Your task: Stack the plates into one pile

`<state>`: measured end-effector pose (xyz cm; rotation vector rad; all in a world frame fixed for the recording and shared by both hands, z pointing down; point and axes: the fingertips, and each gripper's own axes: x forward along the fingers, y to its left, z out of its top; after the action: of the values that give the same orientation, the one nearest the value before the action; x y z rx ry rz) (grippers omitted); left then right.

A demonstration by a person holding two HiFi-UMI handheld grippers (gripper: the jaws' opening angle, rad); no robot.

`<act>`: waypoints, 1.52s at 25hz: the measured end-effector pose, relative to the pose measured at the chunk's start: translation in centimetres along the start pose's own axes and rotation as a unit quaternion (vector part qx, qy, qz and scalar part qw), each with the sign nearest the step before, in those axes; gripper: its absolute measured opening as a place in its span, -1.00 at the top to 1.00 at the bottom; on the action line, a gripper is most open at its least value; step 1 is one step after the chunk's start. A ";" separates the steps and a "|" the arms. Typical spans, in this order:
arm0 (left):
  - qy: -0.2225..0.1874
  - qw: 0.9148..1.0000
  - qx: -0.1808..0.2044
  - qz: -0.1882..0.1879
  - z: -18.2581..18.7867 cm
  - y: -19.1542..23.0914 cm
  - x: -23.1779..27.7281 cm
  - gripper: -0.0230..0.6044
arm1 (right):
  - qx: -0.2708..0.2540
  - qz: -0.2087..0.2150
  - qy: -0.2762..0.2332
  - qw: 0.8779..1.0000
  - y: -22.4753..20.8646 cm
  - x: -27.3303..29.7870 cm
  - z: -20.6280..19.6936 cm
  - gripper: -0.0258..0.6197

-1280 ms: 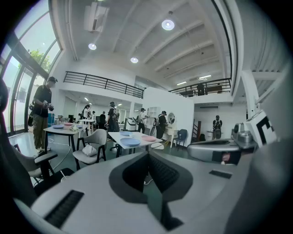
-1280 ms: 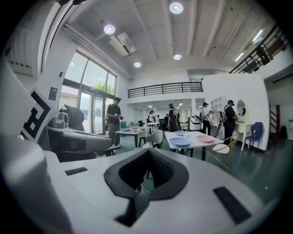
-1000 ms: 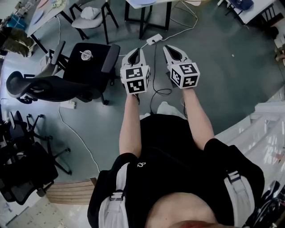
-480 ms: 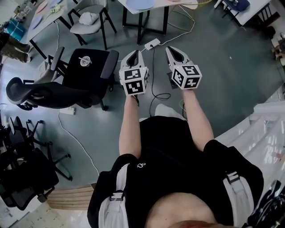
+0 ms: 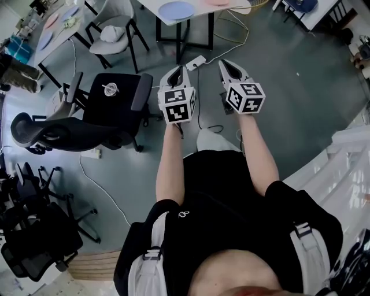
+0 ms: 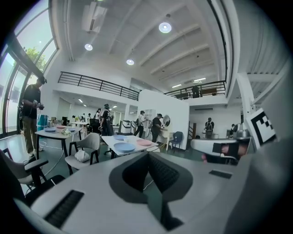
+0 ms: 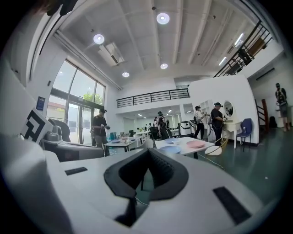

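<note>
Mid-frame, left gripper [image 5: 177, 74] and right gripper [image 5: 229, 66] are both closed, empty, over floor [image 5: 289, 87]. At top centre, blue plate [image 5: 176, 10] and pink plate [image 5: 218, 2] lie apart on the white table [image 5: 201, 10]: best step closer, opening jaws before meeting a rim.

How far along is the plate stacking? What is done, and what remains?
Done: nothing visible. The blue plate and pink plate lie side by side on the white table, unstacked. In hand: nothing; the left gripper and right gripper are shut and empty, held short of the table. Left: reach the table and pile the plates.
</note>
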<state>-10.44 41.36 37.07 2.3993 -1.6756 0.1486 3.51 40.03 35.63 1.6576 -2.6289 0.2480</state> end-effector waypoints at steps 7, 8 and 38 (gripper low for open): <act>-0.005 1.000 0.012 -0.009 1.1 0.1 1.5 0.88 | -0.002 -0.003 -0.005 1.000 -1.5 0.8 1.2 0.90; -0.008 1.000 0.013 -0.010 1.4 0.1 1.8 0.88 | 0.002 -0.007 -0.006 1.000 -2.1 1.0 1.5 0.90; 0.019 0.997 -0.051 0.060 1.9 6.0 29.1 0.88 | -0.029 0.047 0.055 0.997 -19.5 23.8 0.1 0.90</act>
<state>-6.01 12.35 41.80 2.2096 -1.7671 0.1240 10.71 10.47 40.41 1.4610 -2.6092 0.2541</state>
